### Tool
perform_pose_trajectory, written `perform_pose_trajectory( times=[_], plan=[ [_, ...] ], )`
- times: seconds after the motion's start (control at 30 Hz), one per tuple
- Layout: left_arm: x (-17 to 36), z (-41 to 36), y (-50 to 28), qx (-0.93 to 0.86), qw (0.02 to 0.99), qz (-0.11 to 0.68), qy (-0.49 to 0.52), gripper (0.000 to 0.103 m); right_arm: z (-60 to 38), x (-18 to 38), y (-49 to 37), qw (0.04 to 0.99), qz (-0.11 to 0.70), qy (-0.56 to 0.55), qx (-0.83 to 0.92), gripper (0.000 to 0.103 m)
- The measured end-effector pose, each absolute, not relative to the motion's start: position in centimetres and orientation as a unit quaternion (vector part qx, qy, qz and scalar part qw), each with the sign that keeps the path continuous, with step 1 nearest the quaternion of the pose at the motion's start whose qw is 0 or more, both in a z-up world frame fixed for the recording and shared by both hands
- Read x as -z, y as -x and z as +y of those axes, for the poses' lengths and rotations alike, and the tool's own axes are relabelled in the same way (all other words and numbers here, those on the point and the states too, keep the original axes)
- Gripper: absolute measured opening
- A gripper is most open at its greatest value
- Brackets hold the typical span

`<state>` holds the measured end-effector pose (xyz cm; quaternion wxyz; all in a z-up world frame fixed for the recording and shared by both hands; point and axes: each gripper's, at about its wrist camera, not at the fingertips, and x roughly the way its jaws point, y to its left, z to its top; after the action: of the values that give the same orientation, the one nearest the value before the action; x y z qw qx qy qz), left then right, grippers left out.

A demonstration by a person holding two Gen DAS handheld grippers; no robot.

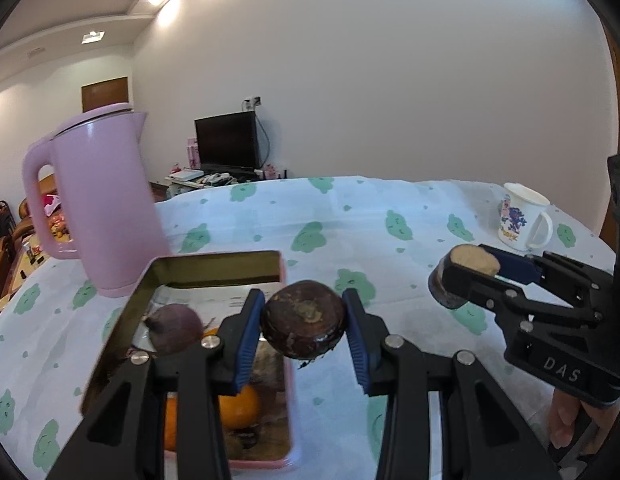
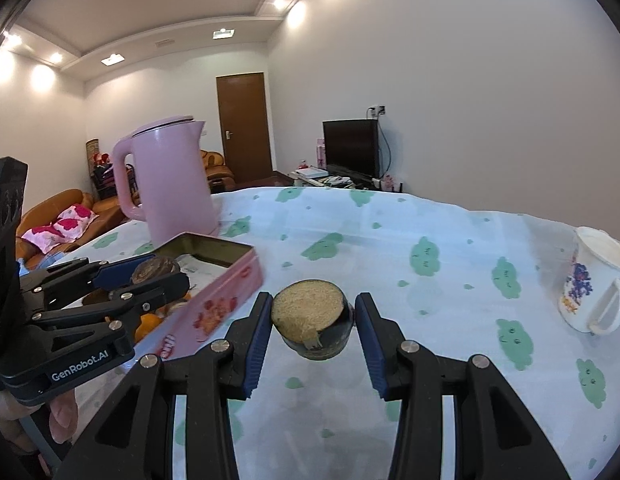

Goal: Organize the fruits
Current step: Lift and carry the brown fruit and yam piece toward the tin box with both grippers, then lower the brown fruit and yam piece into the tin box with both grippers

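My left gripper (image 1: 304,322) is shut on a dark brown fruit half (image 1: 304,318), held over the right edge of the pink tin box (image 1: 214,270). The box holds a purple fruit (image 1: 176,328) and oranges (image 1: 238,406). My right gripper (image 2: 311,322) is shut on the other fruit half (image 2: 311,316), cut face up and pale yellow, held above the tablecloth to the right of the box (image 2: 214,308). The right gripper also shows in the left wrist view (image 1: 465,276), and the left gripper shows in the right wrist view (image 2: 158,274).
A pink kettle (image 1: 98,200) stands behind the box on the left. A white printed mug (image 1: 521,216) stands at the far right of the table. The tablecloth (image 1: 349,220) is white with green shapes. A TV and sofa are beyond the table.
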<state>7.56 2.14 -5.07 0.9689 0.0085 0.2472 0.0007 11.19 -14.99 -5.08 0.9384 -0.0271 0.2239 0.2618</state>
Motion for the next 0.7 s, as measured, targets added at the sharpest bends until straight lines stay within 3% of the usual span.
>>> perform_pose_trajectory(
  times=[0.7],
  plan=[
    [4.8, 7.6, -5.6, -0.034, 0.969, 0.244, 0.015, 0.041, -8.5, 3.9, -9.2, 0.922, 0.216, 0.049, -0.317, 0.044]
  ],
)
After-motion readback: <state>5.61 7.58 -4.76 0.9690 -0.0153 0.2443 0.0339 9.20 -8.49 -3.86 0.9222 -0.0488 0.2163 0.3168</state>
